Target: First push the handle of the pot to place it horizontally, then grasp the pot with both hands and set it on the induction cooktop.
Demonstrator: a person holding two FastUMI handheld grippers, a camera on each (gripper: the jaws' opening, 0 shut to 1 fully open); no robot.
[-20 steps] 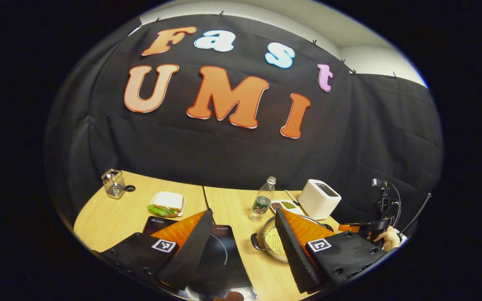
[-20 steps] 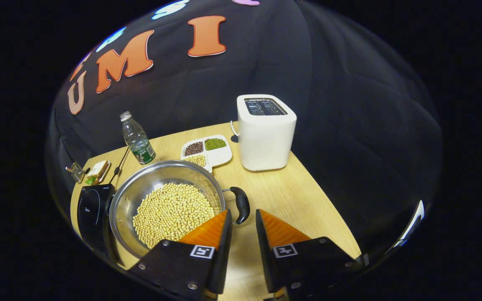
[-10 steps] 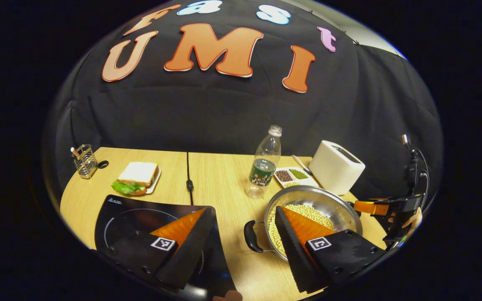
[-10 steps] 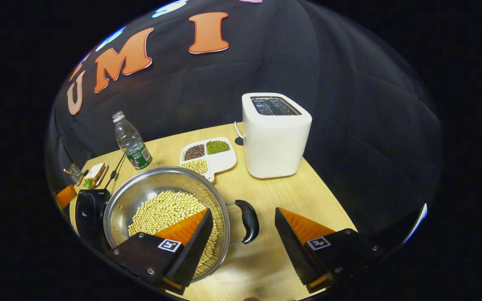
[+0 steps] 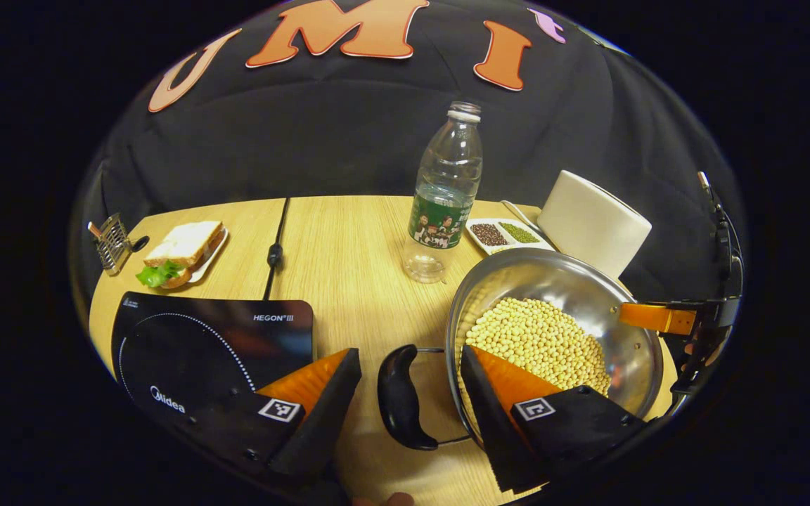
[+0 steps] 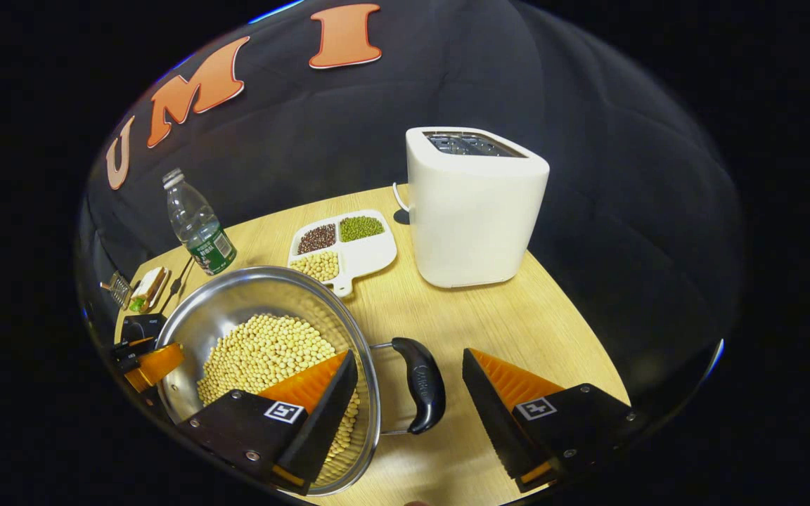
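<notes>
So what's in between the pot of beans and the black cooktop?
In the left gripper view, the pot's black side handle and bare wooden table lie between it and the induction cooktop.

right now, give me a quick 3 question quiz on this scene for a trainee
1. True or false: the pot already sits on the cooktop.
2. What straddles the pot's left handle? A) the open left gripper B) the bottle C) the toaster
3. Fill in: in the right gripper view, the right handle lies between the fingers of the open ____ gripper.

Key
1. False: it stands on the table beside the cooktop.
2. A
3. right
</notes>
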